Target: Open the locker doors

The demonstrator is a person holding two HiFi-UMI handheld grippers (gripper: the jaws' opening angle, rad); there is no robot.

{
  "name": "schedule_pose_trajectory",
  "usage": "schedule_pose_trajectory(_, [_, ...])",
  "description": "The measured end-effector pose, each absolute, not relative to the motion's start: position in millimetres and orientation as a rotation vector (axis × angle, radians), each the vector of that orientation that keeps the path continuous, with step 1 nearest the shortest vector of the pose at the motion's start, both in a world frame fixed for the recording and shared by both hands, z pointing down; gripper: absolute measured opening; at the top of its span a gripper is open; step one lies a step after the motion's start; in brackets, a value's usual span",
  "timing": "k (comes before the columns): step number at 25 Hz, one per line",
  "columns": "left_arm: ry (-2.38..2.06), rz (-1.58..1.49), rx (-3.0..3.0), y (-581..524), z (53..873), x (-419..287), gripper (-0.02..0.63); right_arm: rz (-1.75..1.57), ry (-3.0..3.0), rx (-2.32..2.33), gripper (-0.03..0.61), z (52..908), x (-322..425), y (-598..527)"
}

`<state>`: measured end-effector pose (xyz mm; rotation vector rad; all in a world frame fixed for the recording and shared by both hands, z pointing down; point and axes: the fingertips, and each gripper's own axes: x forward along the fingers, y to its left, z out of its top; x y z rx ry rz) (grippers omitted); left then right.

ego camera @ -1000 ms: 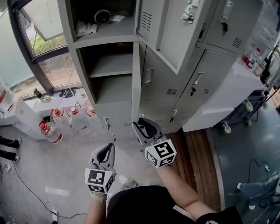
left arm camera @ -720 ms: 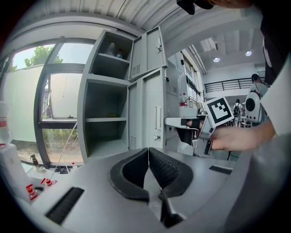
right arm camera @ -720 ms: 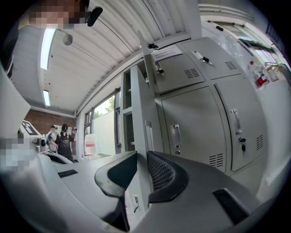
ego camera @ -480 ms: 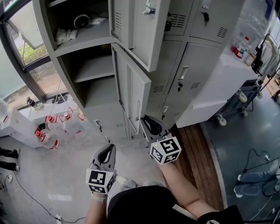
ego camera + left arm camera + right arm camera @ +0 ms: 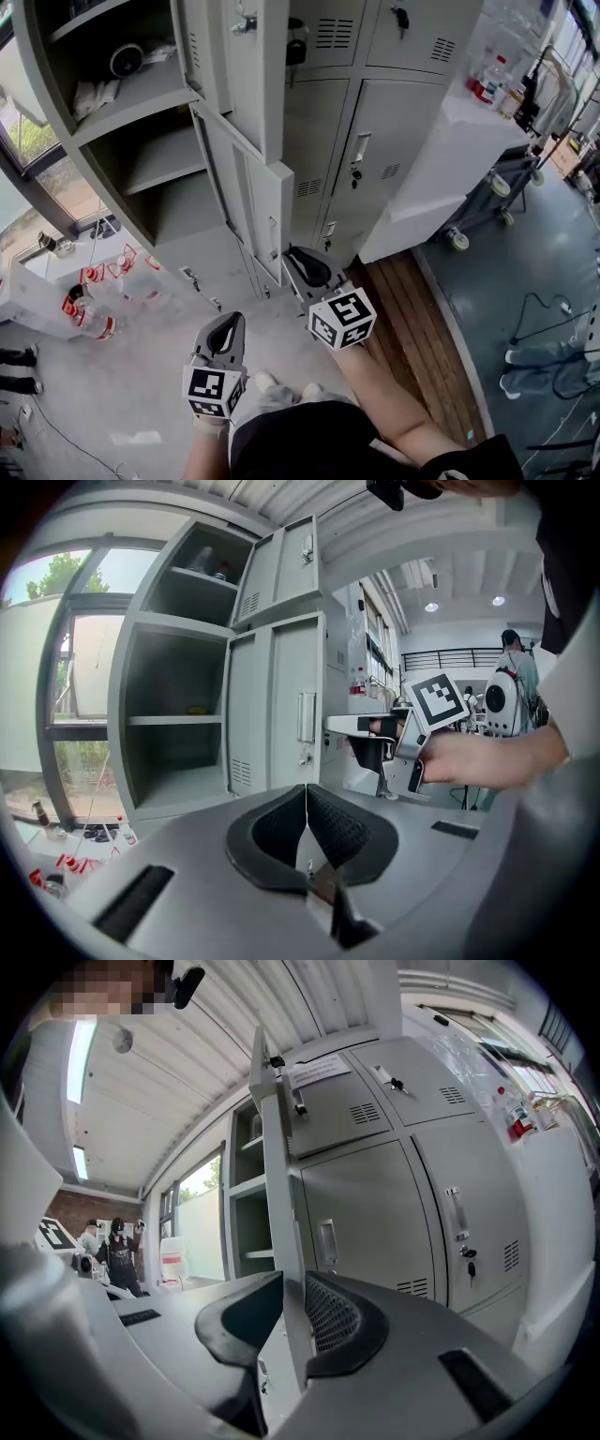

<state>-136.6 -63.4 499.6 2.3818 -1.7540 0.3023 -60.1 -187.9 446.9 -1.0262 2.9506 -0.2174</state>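
Note:
The grey lockers stand in front of me. In the left column the upper door and the tall lower door stand swung open, showing shelves. My right gripper holds the lower door's free edge near its bottom. In the right gripper view that edge runs up between the pads, and the jaws have just been closing on it. My left gripper hangs lower left, shut with its pads touching and nothing in them. The lockers to the right stay closed.
A white counter with bottles stands right of the lockers, with a wheeled cart beyond. Water bottles lie on the floor at left below a window. A wooden strip runs along the locker base.
The lower door has swung out from nearly edge-on to wide open, with my right gripper on its edge. Both grippers and my view have shifted rightwards along the lockers.

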Motion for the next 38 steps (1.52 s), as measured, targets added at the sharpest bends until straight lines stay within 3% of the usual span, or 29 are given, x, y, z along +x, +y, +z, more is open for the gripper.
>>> schedule_pose_trajectory(19, [-1.335,0.429,2.656,-123,516,-62,0.02,-0.219,2.678,-1.469,0.12,436,72,-289])
schedule_pose_trajectory(38, [-1.776,0.442,2.3,-178,515,-23,0.02,-0.115,2.927,-1.104,0.234,425,68,-460])
